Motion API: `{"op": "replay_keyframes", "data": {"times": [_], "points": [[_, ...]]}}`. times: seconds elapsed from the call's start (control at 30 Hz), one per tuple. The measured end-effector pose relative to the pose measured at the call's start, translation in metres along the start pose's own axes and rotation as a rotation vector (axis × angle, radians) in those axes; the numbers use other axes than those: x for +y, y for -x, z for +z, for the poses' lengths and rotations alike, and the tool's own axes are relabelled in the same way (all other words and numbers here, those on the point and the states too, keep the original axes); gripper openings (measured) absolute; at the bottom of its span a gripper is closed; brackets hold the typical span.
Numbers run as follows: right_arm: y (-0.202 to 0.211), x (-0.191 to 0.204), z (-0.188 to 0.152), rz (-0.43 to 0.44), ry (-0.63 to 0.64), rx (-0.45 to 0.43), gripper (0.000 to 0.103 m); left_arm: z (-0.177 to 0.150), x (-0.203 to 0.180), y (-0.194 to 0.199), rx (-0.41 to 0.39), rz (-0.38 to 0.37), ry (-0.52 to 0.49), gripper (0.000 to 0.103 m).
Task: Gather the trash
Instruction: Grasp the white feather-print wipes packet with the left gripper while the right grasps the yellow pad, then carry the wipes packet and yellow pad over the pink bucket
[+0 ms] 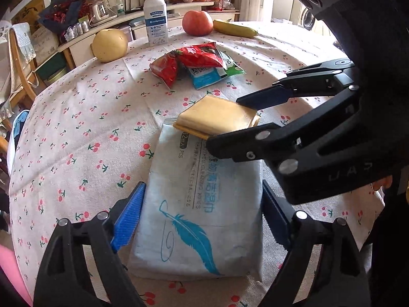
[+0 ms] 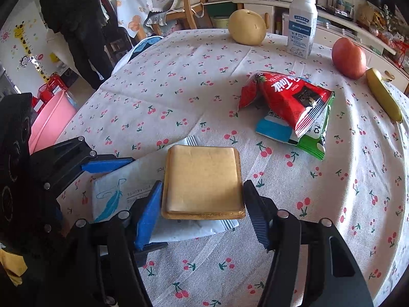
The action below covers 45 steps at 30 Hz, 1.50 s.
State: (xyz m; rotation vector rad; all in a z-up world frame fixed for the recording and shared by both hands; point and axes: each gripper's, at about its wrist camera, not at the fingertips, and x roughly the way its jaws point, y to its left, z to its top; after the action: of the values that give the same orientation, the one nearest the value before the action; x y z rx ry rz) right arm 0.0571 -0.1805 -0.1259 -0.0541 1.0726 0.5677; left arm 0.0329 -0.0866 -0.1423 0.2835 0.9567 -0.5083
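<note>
On the left, the left tongs [image 1: 202, 220] are seen around the wet wipes pack [image 1: 202, 204], which lies flat on the tabletop [image 1: 76, 133]. One blue pad is placed on each side of the pack. The pad on the pack's left edge seems to touch it, but a small gap is seen at the other side, so these tongs are judged released, not clenched.

In the middle, a flat yellow packet [image 2: 202, 181] is laid across the far end of the wipes pack. The right tongs [image 2: 202, 204] are placed around it, with a finger just beside each edge. No firm press is visible, so they are read as released too, with the packet between the fingers.

Further right, a red snack bag [image 2: 283, 97] is piled on a blue and green wrapper [image 2: 309, 138], well apart from both tongs. An apple [image 2: 349, 57] and a banana [image 2: 383, 94] are found behind them.

The step in hand is judged to be the grasping of the first pieces of trash. For the next move, both tongs must be clenched firmly, and the yellow packet should probably be lifted first, because it is resting on the pack.
</note>
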Motion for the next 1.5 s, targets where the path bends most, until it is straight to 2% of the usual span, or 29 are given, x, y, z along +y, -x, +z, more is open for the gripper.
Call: {"op": "replay_keyframes", "data": {"times": [0.2, 0.4, 0.67, 1.13, 1.5], "points": [[0.011, -0.015, 0.006, -0.019, -0.076, -0.047, 0.063, 0.0, 0.008, 0.004, -0.02, -0.005, 0.067, 0.075], [0.018, -0.017, 0.012, -0.025, -0.106, -0.096, 0.063, -0.001, 0.021, 0.006, -0.027, 0.023, 0.141, 0.072], [0.014, -0.009, 0.02, -0.027, -0.106, -0.107, 0.063, -0.006, 0.057, 0.021, -0.063, 0.058, 0.275, 0.072], [0.014, 0.024, 0.031, -0.001, -0.084, -0.156, 0.064, -0.021, 0.11, 0.059, -0.156, 0.151, 0.445, 0.072], [0.009, 0.057, 0.035, 0.02, -0.039, -0.163, 0.064, -0.035, 0.145, 0.091, -0.226, 0.264, 0.555, 0.072]]}}
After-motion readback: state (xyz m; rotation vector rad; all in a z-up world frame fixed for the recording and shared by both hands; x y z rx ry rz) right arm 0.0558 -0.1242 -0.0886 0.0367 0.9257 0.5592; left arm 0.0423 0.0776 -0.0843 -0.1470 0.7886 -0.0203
